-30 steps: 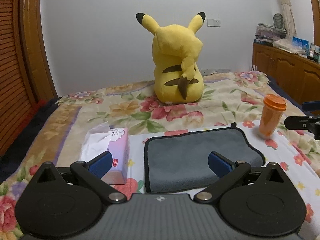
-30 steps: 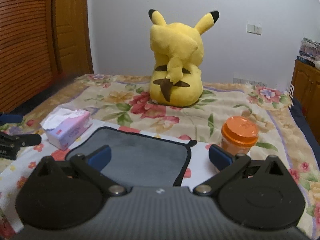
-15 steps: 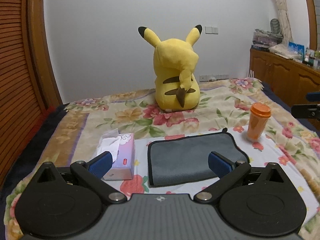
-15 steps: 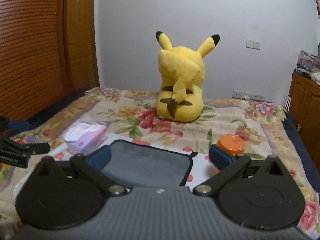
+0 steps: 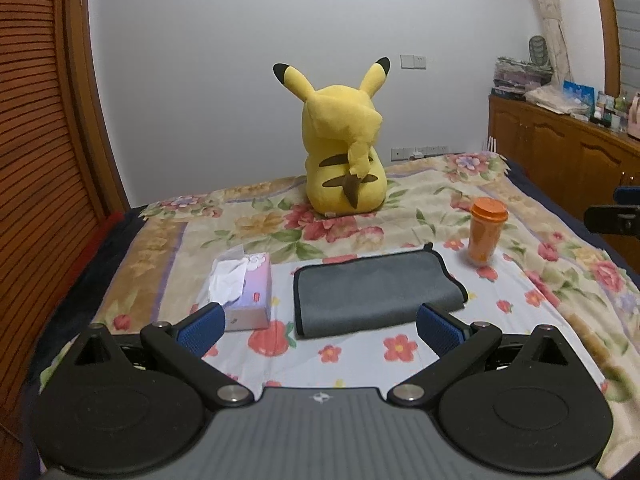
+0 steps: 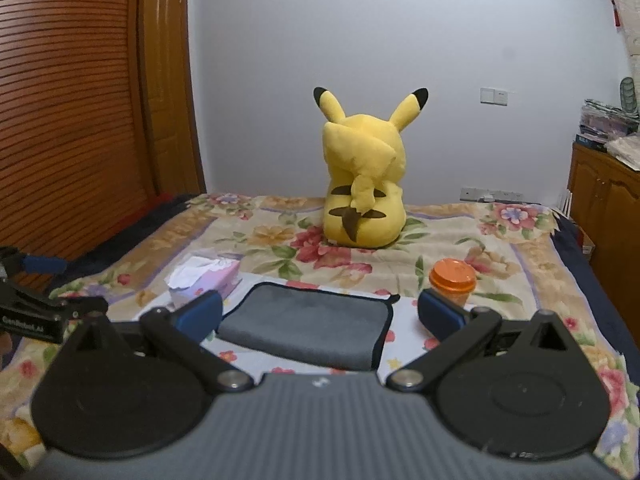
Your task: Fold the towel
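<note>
A grey towel (image 5: 376, 292) with black trim lies folded flat on the flowered bedspread; it also shows in the right wrist view (image 6: 308, 328). My left gripper (image 5: 320, 330) is open and empty, held above the bed just short of the towel's near edge. My right gripper (image 6: 320, 316) is open and empty, held back above the towel's near side. The right gripper's tip shows at the far right of the left wrist view (image 5: 616, 216). The left gripper shows at the left edge of the right wrist view (image 6: 36, 300).
A pink tissue box (image 5: 248, 288) lies left of the towel. An orange cup (image 5: 486, 232) stands to its right. A yellow Pikachu plush (image 5: 344, 160) sits behind. A wooden wardrobe (image 5: 40, 160) is left, a wooden cabinet (image 5: 568, 160) right.
Both grippers have pulled back and up from the towel, so the bed and things on it look smaller and farther. Both stay open. The towel has not moved.
</note>
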A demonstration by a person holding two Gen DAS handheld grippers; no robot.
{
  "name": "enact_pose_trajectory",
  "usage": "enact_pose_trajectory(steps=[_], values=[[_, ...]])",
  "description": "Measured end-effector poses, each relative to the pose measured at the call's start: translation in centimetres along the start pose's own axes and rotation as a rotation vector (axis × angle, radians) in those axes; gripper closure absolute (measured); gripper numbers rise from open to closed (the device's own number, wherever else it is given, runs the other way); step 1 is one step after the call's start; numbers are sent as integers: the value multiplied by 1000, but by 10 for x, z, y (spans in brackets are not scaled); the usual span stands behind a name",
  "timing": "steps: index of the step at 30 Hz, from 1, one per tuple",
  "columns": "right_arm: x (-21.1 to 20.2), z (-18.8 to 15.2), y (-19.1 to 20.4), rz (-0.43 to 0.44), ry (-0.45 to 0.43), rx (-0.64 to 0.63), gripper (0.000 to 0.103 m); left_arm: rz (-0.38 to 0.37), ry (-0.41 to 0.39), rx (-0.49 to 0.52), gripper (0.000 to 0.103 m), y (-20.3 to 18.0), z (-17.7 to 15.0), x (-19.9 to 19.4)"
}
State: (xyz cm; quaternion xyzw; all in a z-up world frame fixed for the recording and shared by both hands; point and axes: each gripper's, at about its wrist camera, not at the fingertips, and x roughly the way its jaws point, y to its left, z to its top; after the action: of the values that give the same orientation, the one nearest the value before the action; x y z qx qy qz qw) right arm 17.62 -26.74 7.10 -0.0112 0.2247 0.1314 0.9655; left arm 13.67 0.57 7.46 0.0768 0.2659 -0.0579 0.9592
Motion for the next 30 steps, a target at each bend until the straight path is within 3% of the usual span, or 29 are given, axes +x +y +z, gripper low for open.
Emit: enact_pose_trajectory(steps=[14, 30], values=[[-35, -33, 7, -17, 18, 3, 0, -27, 5, 5, 0, -16, -36, -34], [-33, -101, 18, -20, 77, 62, 0, -25, 68, 8, 0, -34, -103, -26]])
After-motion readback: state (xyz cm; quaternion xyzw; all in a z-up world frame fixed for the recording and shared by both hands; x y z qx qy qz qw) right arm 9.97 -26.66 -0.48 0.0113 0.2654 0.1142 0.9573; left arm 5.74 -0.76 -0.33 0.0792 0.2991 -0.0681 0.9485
